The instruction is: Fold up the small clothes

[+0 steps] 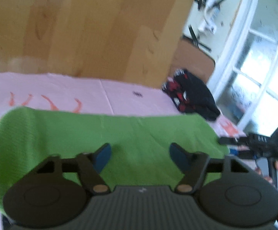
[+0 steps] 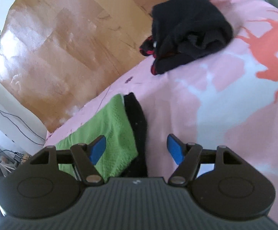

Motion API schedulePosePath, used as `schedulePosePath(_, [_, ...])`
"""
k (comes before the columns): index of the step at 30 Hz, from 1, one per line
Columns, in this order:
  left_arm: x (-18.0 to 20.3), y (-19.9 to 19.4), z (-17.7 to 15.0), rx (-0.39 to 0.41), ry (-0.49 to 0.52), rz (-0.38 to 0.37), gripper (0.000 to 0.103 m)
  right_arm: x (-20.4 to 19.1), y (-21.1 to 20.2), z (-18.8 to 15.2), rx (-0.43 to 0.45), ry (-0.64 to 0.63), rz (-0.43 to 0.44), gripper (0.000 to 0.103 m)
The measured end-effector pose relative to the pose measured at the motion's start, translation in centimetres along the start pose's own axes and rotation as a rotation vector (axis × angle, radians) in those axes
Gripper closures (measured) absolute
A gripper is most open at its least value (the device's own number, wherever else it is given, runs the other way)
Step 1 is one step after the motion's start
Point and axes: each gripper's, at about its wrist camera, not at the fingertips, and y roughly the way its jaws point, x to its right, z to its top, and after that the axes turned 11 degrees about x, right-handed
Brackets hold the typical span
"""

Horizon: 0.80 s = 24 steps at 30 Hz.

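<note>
A green knitted cloth lies flat on the pink bedsheet. My left gripper is open just above its near part, holding nothing. In the right wrist view the green cloth lies folded with a black garment along its right edge. My right gripper is open over that edge, one finger over the green cloth, the other over the sheet. The right gripper also shows in the left wrist view at the cloth's right end.
A crumpled black and red garment lies at the bed's far right corner; it also shows in the right wrist view. Beyond the bed edge are cardboard sheets on the floor and a white window frame.
</note>
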Motion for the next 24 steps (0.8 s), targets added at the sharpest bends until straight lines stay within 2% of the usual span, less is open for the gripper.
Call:
schedulePosePath(1, [0.1,0.6,-0.1,-0.025,0.009,0.013,0.046,-0.3,0.5,0.0,-0.009,-0.001,0.010,0.031])
schedulePosePath(3, [0.5,1.0,-0.4,-0.033,0.041,0.037,0.047,-0.6,1.5,-0.3,-0.046,0.026,0.045,0.043])
schedulePosePath(5, [0.9,1.2,-0.5,-0.040,0.060,0.051,0.047,-1.0,2.4,-0.6,-0.089,0.053,0.061,0.067])
schedulePosePath(7, [1.3,1.2,-0.6,-0.041,0.080,0.063,0.047,-0.9,3.2,-0.6,-0.136,0.135,0.084,0.069])
schedulePosePath(9, [1.5,1.2,-0.7,-0.041,0.087,0.066,0.047,-1.6,2.7,0.1,-0.125,0.179,0.160,0.072])
schedulePosePath(13, [0.6,0.5,0.0,-0.034,0.037,0.032,0.045,-7.4,1.3,1.9,-0.091,0.072,0.317,0.074])
schedulePosePath(15, [-0.7,-1.5,1.1,0.031,-0.026,0.014,0.040,-11.0,1.7,2.3,-0.101,-0.007,0.363,0.074])
schedulePosePath(16, [-1.6,-3.0,1.8,0.093,-0.065,0.014,0.031,-12.7,2.1,2.3,-0.112,-0.038,0.385,0.074])
schedulePosePath(18, [-4.0,-6.7,3.0,0.226,-0.155,0.025,0.020,-16.0,3.3,1.9,-0.142,-0.100,0.426,0.074])
schedulePosePath(20, [-6.5,-9.9,3.8,0.313,-0.216,0.075,0.019,-19.3,5.1,0.9,-0.184,-0.163,0.456,0.075])
schedulePosePath(24, [-9.6,-14.3,4.0,0.395,-0.274,0.177,0.016,-25.2,8.6,-2.5,-0.278,-0.292,0.514,0.077])
